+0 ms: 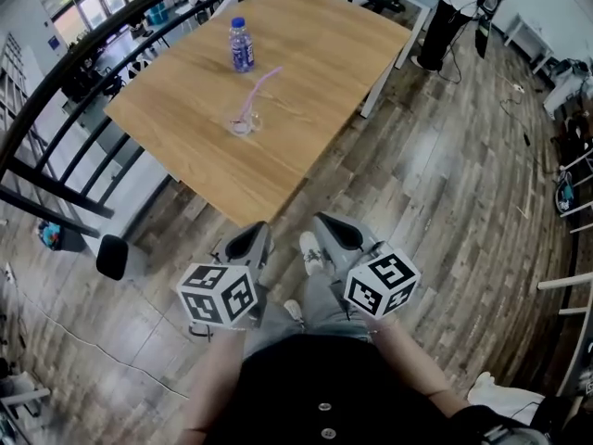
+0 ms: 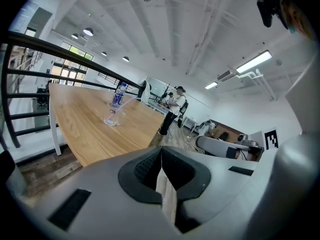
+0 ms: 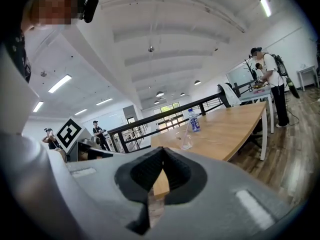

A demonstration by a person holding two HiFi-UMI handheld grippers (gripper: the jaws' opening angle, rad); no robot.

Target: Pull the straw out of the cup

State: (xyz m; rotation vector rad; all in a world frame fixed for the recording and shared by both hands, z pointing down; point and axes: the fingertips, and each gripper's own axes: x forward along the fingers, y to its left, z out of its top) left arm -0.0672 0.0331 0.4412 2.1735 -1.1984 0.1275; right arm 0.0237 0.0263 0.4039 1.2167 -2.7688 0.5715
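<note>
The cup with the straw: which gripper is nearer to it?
Left, narrowly. The left gripper is short of the table corner, roughly in line with the cup; the right gripper is beside it, further right.

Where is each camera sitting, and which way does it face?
Head view: on the person's head, facing steeply down at the table; forearms, left gripper and right gripper below.
Left gripper view: on that gripper, looking along its shut jaws to the table; right gripper at right.
Right gripper view: likewise, jaws shut, facing the table; left gripper at left.
Shared: all show the cup, straw and bottle.
</note>
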